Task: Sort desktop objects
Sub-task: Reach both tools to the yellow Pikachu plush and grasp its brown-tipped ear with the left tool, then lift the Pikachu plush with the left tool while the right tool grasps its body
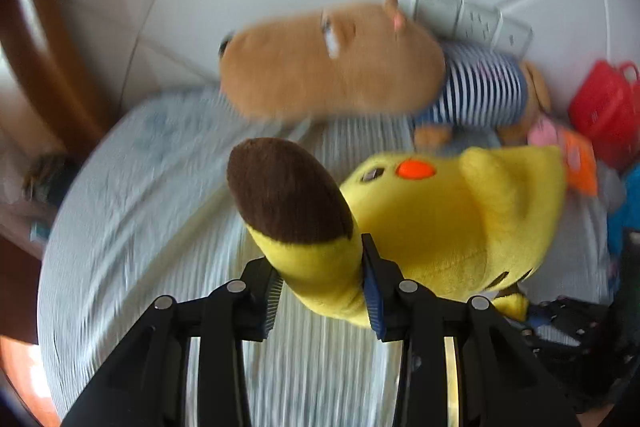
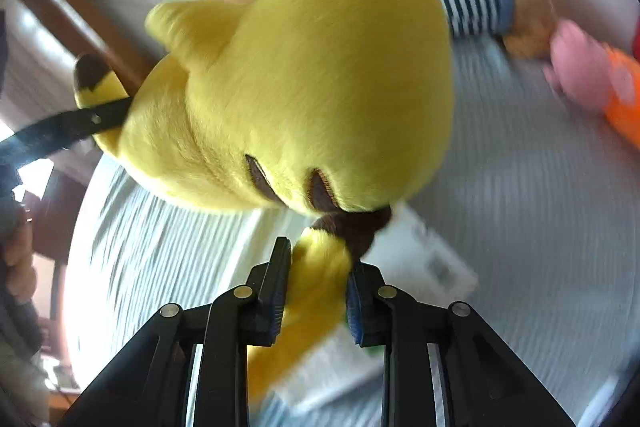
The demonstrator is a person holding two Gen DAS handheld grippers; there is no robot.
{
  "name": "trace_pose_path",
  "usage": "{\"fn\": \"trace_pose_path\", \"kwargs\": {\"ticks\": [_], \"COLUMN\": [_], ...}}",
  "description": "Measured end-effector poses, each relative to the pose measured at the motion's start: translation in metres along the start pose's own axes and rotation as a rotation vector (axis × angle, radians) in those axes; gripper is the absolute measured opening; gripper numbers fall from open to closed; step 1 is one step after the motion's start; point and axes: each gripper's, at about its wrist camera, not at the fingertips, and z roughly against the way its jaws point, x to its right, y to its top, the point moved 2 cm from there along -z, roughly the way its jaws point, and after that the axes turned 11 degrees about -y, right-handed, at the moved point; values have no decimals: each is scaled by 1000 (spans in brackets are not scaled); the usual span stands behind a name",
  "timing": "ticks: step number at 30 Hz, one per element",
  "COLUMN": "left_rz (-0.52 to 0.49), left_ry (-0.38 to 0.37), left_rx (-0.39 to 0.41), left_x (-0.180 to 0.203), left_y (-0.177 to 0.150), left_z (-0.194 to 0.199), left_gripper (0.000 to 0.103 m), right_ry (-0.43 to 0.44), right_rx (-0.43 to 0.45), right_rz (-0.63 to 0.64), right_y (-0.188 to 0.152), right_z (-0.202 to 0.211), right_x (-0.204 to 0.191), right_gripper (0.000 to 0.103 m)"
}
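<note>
While the left gripper [image 1: 322,291] clamps one brown-tipped ear [image 1: 296,211] of the yellow plush [image 1: 452,223] at the lower middle of the left wrist view, its two pads press on the yellow part of this ear from both sides. The body of the plush fills the middle right of that view, with an orange cheek and a dark eye turned toward the top. In the right wrist view the right gripper [image 2: 318,291] is closed on the other ear [image 2: 320,267] at the lower middle, and the big yellow head occupies the centre of the frame. At the left edge of this view the left gripper appears as a dark bar on the first ear. Behind the plush, in the upper part of both views, a brown plush [image 1: 332,67] in a striped shirt [image 1: 480,87] lies on its side. A white power strip [image 1: 472,19] is just behind it. A red basket [image 1: 604,107] stands at the right edge of the left view, and a pink and orange toy [image 2: 592,75] lies at the right of the right view. Everything rests on a striped cloth [image 1: 160,227].
</note>
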Motion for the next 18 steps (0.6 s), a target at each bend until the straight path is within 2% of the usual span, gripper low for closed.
{"fn": "trace_pose_path", "kwargs": {"ticks": [4,7,10,12,13,14,16,18], "left_rz": [26,48,47,34,31,27,15,1], "left_ry": [10,8,5,-3,-9,-15,-12,-8], "left_rx": [-57,-93,-111,-116,-116,-113,-108,-105], "left_x": [-4,-3,1,7,9,11,12,13], "left_y": [-57,-96,-123,-137,-141,-145,-148,-151], "left_z": [9,17,26,32,35,38,44,49], "left_gripper": [35,35,35,35,35,36,43,49], "right_ry": [-4,-8,-12,-16,-21,-27,-32,-26], "right_rx": [-67,-93,-118,-122,-114,-106,-84,-58], "right_rz": [2,-12,-24,-29,-31,-33,-36,-43], "right_y": [-66,-103,-139,-150,-154,-157,-161,-164], "right_z": [18,34,49,57,64,71,85,104], "right_x": [3,4,6,7,8,9,11,13], "right_gripper": [25,25,25,26,37,63,97,98]}}
